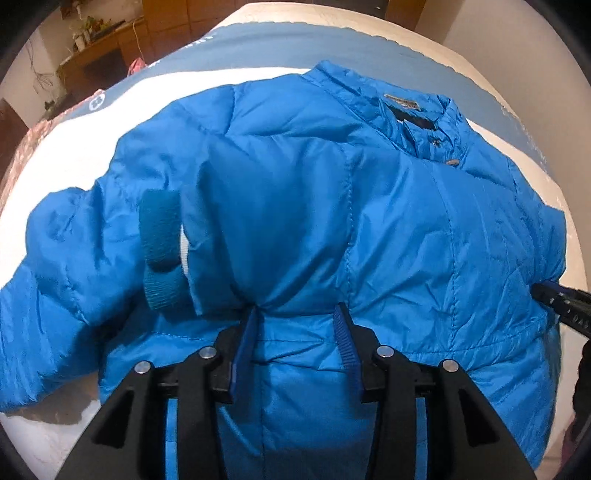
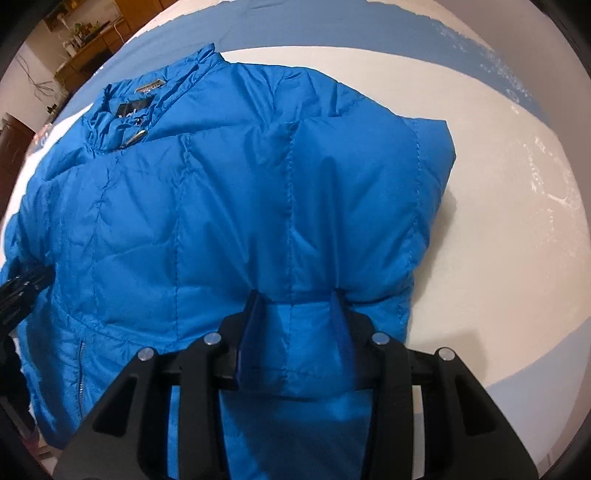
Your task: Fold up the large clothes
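Observation:
A bright blue puffer jacket (image 1: pixel 295 184) lies spread on a white and blue bed cover, its collar (image 1: pixel 417 110) at the far side. One sleeve with a dark knit cuff (image 1: pixel 160 251) is folded across its left part. My left gripper (image 1: pixel 295 312) points steeply down and is shut on a thick bunch of the jacket's near edge. In the right wrist view the same jacket (image 2: pixel 221 203) fills the frame, with the collar (image 2: pixel 136 107) at the upper left. My right gripper (image 2: pixel 297 299) is shut on puffy fabric near the jacket's right side.
The white bed cover (image 2: pixel 498 221) lies bare to the right of the jacket, with a blue band (image 2: pixel 332 29) beyond it. A wooden desk (image 1: pixel 92 55) with clutter stands past the far left corner. A pink patterned cloth (image 1: pixel 22 155) lies at the left edge.

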`<move>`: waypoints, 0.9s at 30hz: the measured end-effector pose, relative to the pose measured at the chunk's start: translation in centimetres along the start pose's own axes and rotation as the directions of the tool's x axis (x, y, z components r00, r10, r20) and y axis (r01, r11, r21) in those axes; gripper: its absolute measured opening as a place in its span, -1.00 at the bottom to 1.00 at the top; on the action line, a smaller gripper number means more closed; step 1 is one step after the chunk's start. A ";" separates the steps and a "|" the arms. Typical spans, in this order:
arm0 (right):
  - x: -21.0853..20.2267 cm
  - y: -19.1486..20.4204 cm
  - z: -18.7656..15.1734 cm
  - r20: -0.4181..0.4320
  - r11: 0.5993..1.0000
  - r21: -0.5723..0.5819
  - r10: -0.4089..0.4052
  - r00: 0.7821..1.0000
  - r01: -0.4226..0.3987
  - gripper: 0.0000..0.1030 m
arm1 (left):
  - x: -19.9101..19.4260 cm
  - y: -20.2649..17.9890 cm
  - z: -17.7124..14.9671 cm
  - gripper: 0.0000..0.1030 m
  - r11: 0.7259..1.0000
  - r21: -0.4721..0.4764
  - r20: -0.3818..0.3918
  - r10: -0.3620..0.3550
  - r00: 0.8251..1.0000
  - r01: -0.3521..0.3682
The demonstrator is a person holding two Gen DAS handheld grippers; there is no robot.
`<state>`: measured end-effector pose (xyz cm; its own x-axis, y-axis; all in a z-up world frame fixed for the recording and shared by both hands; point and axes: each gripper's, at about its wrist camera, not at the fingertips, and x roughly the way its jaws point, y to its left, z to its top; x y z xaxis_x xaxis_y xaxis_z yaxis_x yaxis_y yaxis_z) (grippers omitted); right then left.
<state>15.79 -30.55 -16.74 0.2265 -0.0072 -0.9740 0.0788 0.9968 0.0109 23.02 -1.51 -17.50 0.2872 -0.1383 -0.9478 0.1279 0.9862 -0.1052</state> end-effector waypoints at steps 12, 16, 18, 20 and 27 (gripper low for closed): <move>-6.6 1.6 -0.7 0.048 0.995 -0.016 0.099 0.994 -0.099 -0.16 | -9.3 13.2 -4.9 0.12 0.958 -0.284 0.060 0.059 0.996 -0.039; -6.0 1.9 -0.5 0.029 0.996 -0.014 0.086 0.996 -0.086 -0.16 | -11.1 22.1 -9.4 0.14 0.861 -0.495 0.018 0.148 0.989 -0.120; -5.5 1.9 0.1 0.016 0.996 -0.008 0.086 0.996 -0.086 -0.16 | -11.9 26.7 -12.3 0.14 0.789 -0.610 0.040 0.131 0.991 -0.080; -5.4 2.1 0.2 0.010 0.997 -0.011 0.075 0.997 -0.075 -0.16 | -12.4 30.8 -15.1 0.14 0.698 -0.716 0.083 0.123 0.989 -0.027; -3.6 2.6 0.5 -0.024 0.999 -0.029 0.031 0.999 -0.032 -0.16 | -11.8 38.8 -19.6 0.15 0.481 -0.871 0.180 0.122 0.976 0.101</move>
<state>15.71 -27.94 -13.07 0.2056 0.0257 -0.9783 0.0435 0.9984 0.0354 5.95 40.17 -16.33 0.4666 -0.0316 -0.8839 -0.7366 0.5393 -0.4081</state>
